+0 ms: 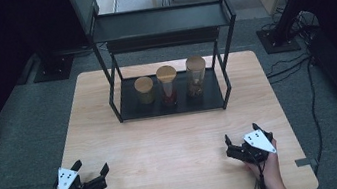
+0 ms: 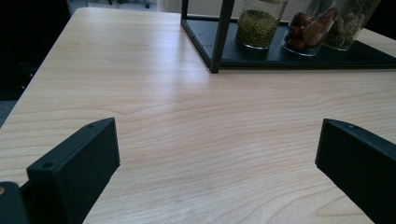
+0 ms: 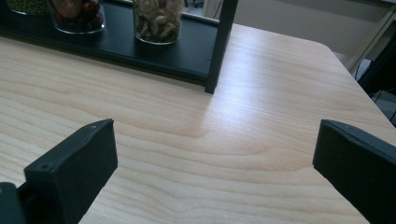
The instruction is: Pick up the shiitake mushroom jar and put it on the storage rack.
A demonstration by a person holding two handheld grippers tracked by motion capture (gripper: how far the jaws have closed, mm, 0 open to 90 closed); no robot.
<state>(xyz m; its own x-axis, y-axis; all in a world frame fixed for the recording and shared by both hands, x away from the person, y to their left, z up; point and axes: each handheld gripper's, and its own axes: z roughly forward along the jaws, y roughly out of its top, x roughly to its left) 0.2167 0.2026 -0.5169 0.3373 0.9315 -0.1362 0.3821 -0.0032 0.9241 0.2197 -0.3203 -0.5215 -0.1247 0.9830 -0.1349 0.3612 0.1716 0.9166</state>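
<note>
Black rack (image 1: 160,21), pale wood-grain table (image 1: 173,139), cork-lidded jars (image 1: 168,84)

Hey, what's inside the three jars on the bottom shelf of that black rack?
The short left jar holds small green beans, the middle jar dark red dried fruits, and the tall right jar pale brown nut-like pieces. Cork lids cover the tops, hiding contents from above.

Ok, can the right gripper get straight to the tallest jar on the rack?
Probably yes: the right gripper is open, bare table lies between, and the tallest jar stands nearest it, though the upper shelf limits lifting.
</note>
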